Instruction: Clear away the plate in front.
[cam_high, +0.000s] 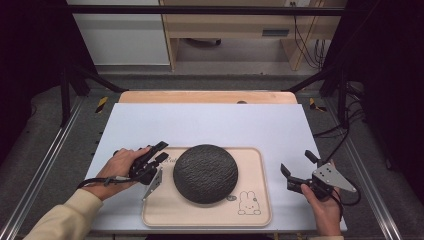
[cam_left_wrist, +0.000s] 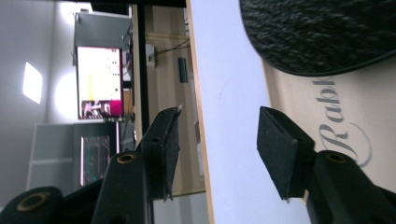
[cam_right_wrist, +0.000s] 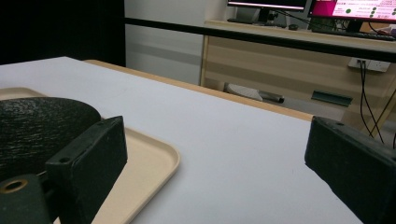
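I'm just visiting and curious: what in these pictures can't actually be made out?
- Under the black dome on the tray: the high view shows only its top, so whatever it covers is hidden.
- Tray lettering: in the left gripper view the dome and one arm of the tongs cut it off.
- Small print by the rabbit drawing: too small in the high view.
- Monitor: overexposed and blurred in the left gripper view.
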